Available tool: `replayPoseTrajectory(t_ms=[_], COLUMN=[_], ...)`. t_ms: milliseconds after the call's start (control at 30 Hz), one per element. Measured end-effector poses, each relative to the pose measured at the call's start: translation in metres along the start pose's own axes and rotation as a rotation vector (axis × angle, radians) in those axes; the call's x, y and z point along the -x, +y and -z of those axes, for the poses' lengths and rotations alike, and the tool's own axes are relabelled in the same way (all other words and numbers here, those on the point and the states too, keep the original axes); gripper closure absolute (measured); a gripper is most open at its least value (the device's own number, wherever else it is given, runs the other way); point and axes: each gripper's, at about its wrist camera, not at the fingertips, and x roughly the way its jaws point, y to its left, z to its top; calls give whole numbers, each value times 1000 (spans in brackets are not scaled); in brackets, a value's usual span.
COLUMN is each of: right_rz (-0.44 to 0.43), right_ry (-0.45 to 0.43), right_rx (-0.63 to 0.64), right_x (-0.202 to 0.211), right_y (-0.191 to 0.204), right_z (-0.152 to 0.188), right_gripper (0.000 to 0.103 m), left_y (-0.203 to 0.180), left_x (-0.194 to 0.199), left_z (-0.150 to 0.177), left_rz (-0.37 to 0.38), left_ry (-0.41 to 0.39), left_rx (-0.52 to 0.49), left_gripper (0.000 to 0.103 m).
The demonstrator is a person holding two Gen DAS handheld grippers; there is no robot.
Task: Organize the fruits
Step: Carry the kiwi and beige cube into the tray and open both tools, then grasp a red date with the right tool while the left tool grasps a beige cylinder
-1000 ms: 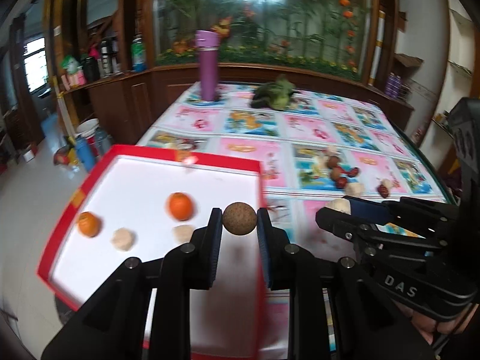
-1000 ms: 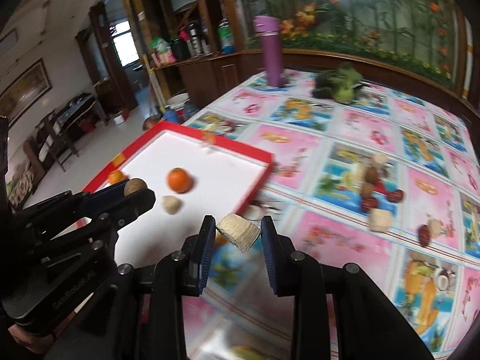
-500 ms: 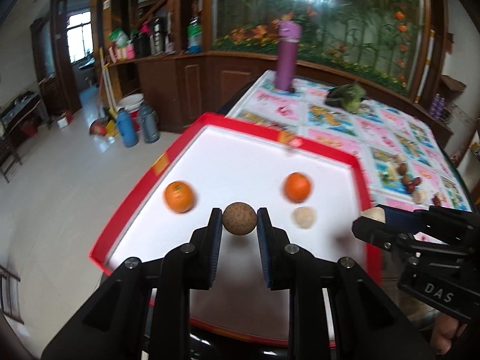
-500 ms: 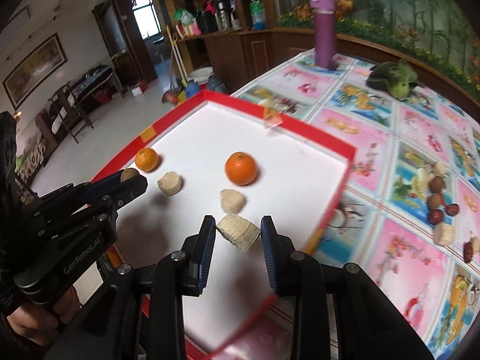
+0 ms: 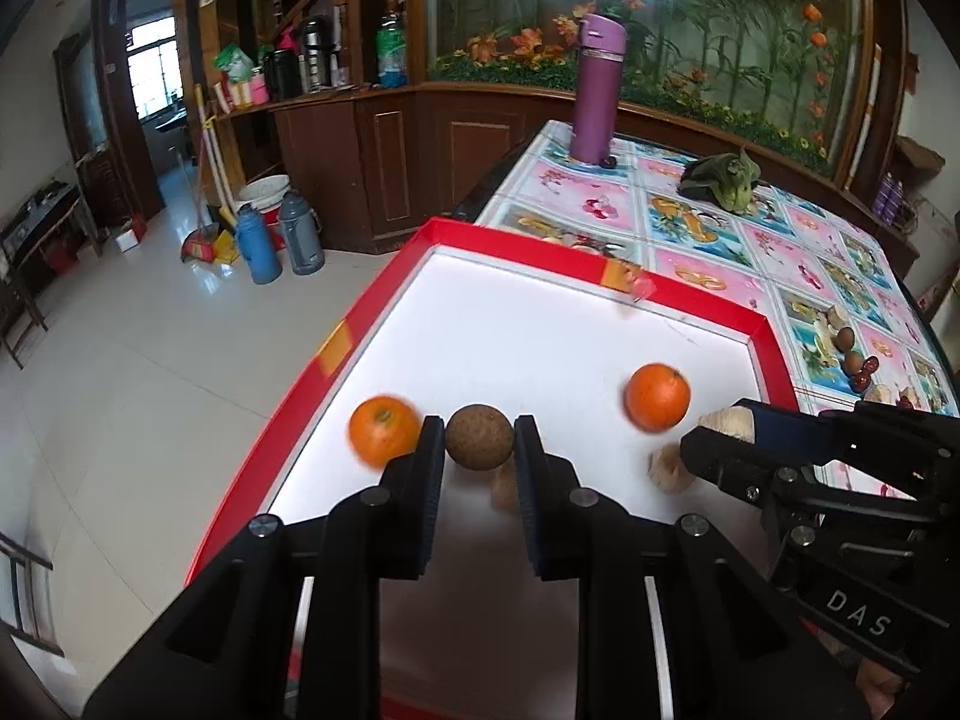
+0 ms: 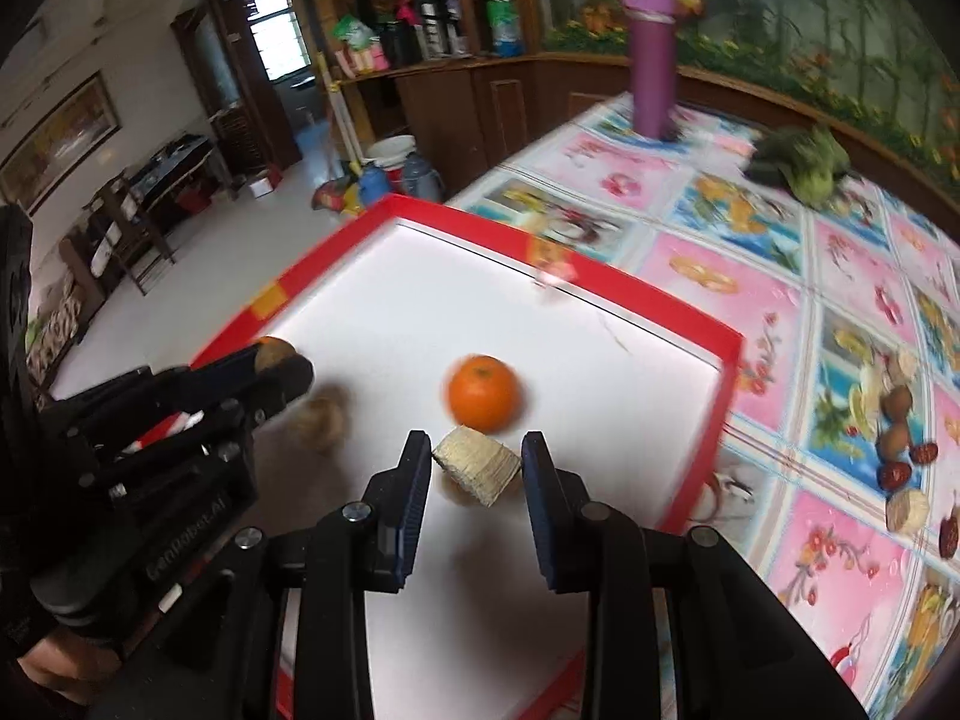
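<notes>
Now, left fingers (image 5: pixel 479 447): clamped on a brown round fruit (image 5: pixel 479 437), lower centre of the left view, over the red-rimmed tray (image 5: pixel 690 306).
Right fingers (image 6: pixel 477 465): clamped on a pale ridged chunk (image 6: pixel 477 465), lower centre, over the same tray.
Change: a second ago both pairs hung at the tray's right edge; they now sit over its white floor.
Around: two oranges (image 5: pixel 657 396), pale pieces (image 5: pixel 669 471) beside them.
Worktop (image 5: pixel 708 228): purple flask (image 5: pixel 597 90) upper centre; loose fruits (image 5: pixel 855 360) at far right.

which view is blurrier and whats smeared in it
Right wrist view is blurrier: the purple bottle, tablecloth and orange smear, though the right gripper stays sharp. Left wrist view is crisper; only its two oranges blur slightly.
</notes>
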Motion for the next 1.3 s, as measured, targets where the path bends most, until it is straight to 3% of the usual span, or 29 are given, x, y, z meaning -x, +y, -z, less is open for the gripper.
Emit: replayPoseTrajectory(t_ms=[133,400,433,500,667,767,867,1000,1167,1300], right_rz=[60,42,40,38,10,23,43,97,183,227], right_ry=[1,74,81,72,6,-45,-80,-94,-106,-104], right_rx=[-20,-29,-28,-25,-34,-49,-73,-140,-268,-319], right_x=[-7,-24,-22,-17,10,31,53,80,110,121], right_y=[-16,-19,-19,-20,-32,-47,-73,-123,-196,-234], right_z=[-2,-4,-4,-3,1,8,18,35,67,79], right_gripper=[73,70,69,62,61,56,55,55,55,55], left_y=[-13,-17,-18,-18,-20,-25,-45,-92,-149,-183], left_x=[-19,-51,-51,-54,-41,-24,-3,23,25,18], left_z=[-12,-24,-23,-21,-21,-19,-17,-13,-5,-3], left_rz=[13,-23,-35,-64,-65,-64,-5,131,250,286], left_ry=[31,135,140,162,144,111,80,55,100,139], left_rx=[-36,-23,-35,-40,-44,-38,-67,-148,-230,-251], left_gripper=[78,77,75,57,32,32,26,26,26,26])
